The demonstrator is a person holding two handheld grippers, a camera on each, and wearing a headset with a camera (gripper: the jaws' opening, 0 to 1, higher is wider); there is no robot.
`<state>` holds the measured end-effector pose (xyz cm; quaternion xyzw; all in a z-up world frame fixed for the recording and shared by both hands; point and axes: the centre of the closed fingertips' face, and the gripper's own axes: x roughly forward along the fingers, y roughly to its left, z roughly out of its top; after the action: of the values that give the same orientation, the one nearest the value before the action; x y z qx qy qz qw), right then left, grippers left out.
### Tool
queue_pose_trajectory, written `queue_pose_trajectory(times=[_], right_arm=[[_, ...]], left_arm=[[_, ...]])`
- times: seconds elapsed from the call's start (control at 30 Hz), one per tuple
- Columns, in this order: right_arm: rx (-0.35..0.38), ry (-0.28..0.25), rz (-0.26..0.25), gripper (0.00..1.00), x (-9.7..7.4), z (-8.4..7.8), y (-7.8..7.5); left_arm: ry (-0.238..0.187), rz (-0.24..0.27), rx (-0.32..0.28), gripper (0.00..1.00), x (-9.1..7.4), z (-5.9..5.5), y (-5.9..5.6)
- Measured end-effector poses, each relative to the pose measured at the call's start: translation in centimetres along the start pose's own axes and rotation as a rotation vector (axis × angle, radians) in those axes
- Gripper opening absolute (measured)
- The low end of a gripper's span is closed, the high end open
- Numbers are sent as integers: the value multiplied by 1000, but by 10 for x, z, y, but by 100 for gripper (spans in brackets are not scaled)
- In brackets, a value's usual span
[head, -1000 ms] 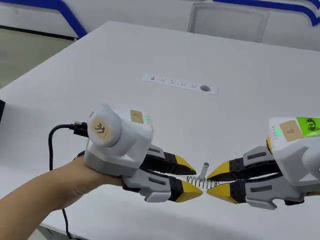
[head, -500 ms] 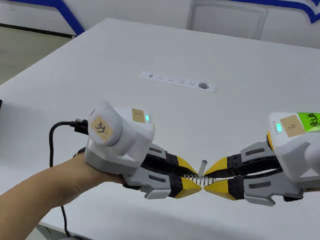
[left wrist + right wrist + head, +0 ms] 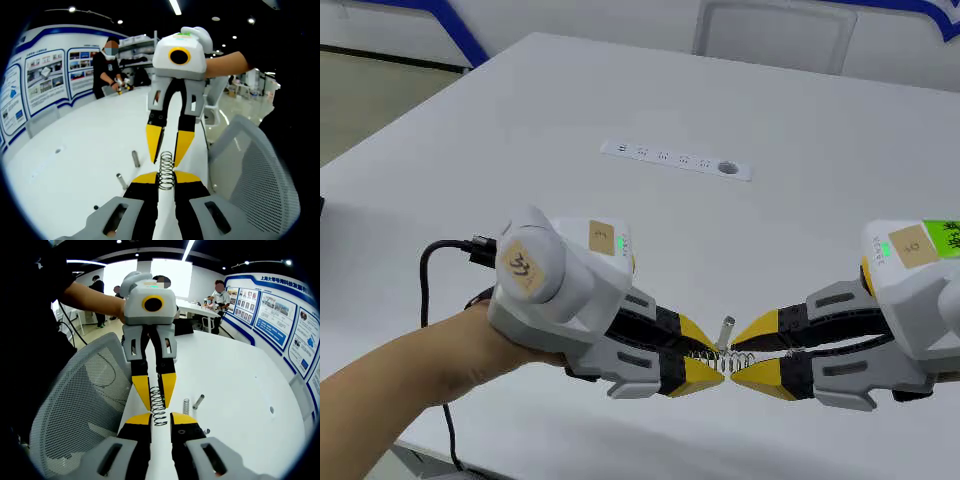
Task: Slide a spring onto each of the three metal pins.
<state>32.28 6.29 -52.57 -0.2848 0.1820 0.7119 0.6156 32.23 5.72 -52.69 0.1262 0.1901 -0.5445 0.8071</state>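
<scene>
You're clamping the spring (image 3: pixel 157 405) end to end, left gripper (image 3: pixel 166 178) and right gripper (image 3: pixel 160 418) both gripping it, lower centre; a pin (image 3: pixel 727 330) is standing just behind, power strip (image 3: pixel 675 161) upper centre.

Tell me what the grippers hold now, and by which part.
One spring, held between both: the left gripper pinches one end in its jaws, the right gripper the other end.

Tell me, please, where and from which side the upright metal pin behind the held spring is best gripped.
Grip the pin low on its shaft, coming in level from the side, one jaw on each flank. It stands upright on the table, so a low side grip would likely leave its top free for the spring in the left tongs.
</scene>
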Motion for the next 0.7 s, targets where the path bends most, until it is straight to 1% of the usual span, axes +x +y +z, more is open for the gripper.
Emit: queue_pose_trajectory(times=[0.2,0.23,0.3,0.4,0.7], right_arm=[[27,1,-3,14,1,-3,1],[31,-14,-7,14,0,-2,0],[41,-25,-7,12,-1,0,0],[60,-45,1,12,-3,2,-1],[96,-97,17,12,-7,13,0]], left_arm=[[-26,4,-14,10,-2,6,2],[-24,3,-13,10,-2,6,2],[-17,0,-8,10,-2,4,2],[-19,0,-11,10,-2,4,2],[-8,-2,-3,10,-1,2,2]])
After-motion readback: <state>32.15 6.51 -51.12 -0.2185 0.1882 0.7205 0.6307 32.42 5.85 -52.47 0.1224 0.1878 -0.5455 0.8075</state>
